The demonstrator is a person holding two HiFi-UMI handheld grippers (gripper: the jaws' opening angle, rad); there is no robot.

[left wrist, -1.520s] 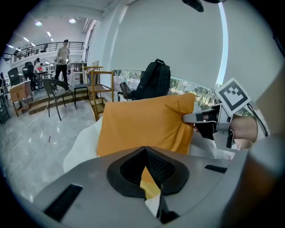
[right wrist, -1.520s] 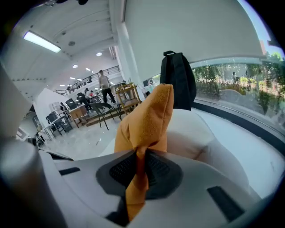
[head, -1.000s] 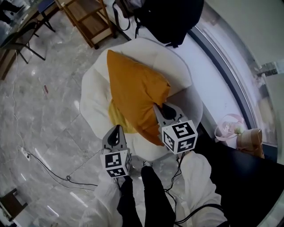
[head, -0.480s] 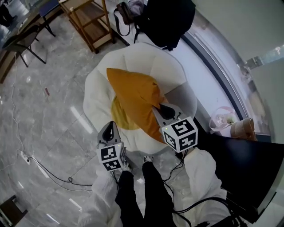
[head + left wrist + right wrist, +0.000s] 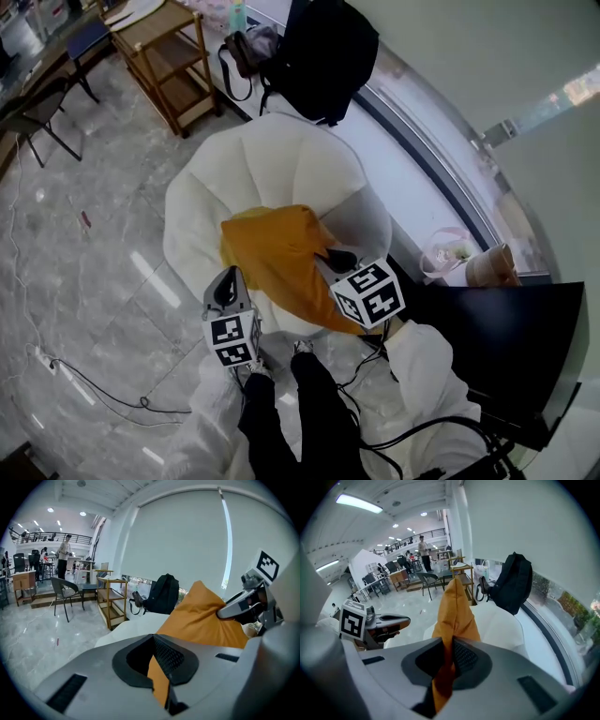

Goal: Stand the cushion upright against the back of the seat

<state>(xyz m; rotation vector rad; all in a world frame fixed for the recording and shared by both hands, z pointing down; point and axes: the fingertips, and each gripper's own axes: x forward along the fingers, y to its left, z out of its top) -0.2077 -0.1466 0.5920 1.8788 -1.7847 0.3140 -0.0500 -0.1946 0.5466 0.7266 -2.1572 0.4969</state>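
Observation:
An orange cushion (image 5: 281, 253) hangs over the seat of a white shell-shaped chair (image 5: 272, 155), held up by its near edge. My left gripper (image 5: 228, 284) is shut on the cushion's near left corner; orange fabric (image 5: 158, 681) is pinched between its jaws. My right gripper (image 5: 336, 259) is shut on the near right edge, with fabric (image 5: 443, 681) bunched between its pads. In the right gripper view the cushion (image 5: 454, 604) rises edge-on in front of the chair back (image 5: 501, 620). Across the cushion (image 5: 201, 616), the left gripper view shows the right gripper (image 5: 236, 605).
A black backpack (image 5: 323, 56) sits on the window ledge behind the chair. A wooden shelf unit (image 5: 164, 56) and a folding chair (image 5: 47, 103) stand at the back left. A cable (image 5: 94, 375) trails on the marble floor. A dark table (image 5: 506, 347) and pink bag (image 5: 448, 253) are at the right.
Both grippers have risen with the cushion's near edge. The cushion, earlier lying long across the seat toward the back left, now hangs bunched and shorter between the grippers.

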